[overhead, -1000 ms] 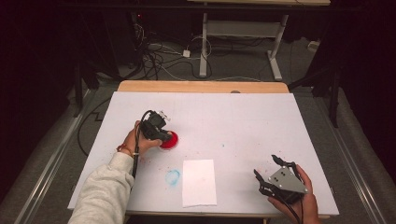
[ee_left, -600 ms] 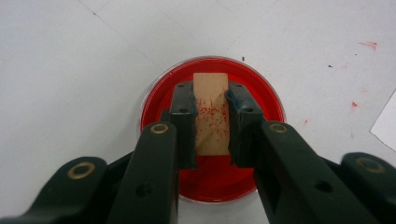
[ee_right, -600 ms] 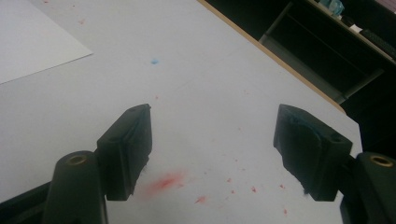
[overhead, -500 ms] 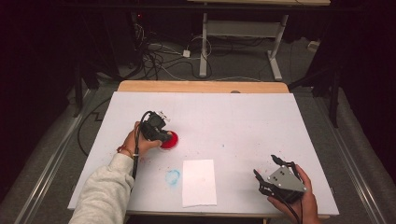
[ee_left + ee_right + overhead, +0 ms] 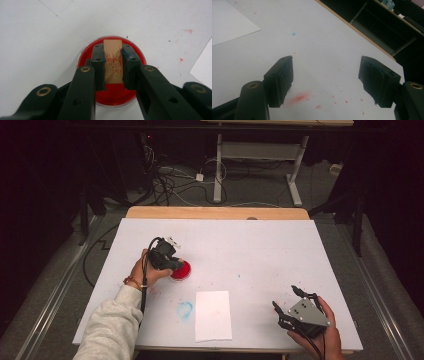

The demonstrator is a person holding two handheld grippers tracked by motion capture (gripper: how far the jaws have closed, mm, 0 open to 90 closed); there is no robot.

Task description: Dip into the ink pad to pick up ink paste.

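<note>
Left gripper (image 5: 172, 264), held in left hand (image 5: 142, 272) at table's (image 5: 260, 250) left-centre, forearm in grey sleeve (image 5: 110, 330) reaching up from bottom edge. Tipped forward and down over red ink pad (image 5: 181, 270). Jaws clamped on wooden block (image 5: 113, 61), speckled red, block standing on pad's (image 5: 112, 93) red surface. Right gripper (image 5: 289, 300) near front right corner, resting low in right hand (image 5: 320, 332), grey plate up, pointing away and leftward. Jaws spread wide, nothing between, above red smears (image 5: 298, 98) on tabletop. White paper (image 5: 213, 315) flat near front edge between both hands, blue smudge (image 5: 185, 309) just beside its left side.
</note>
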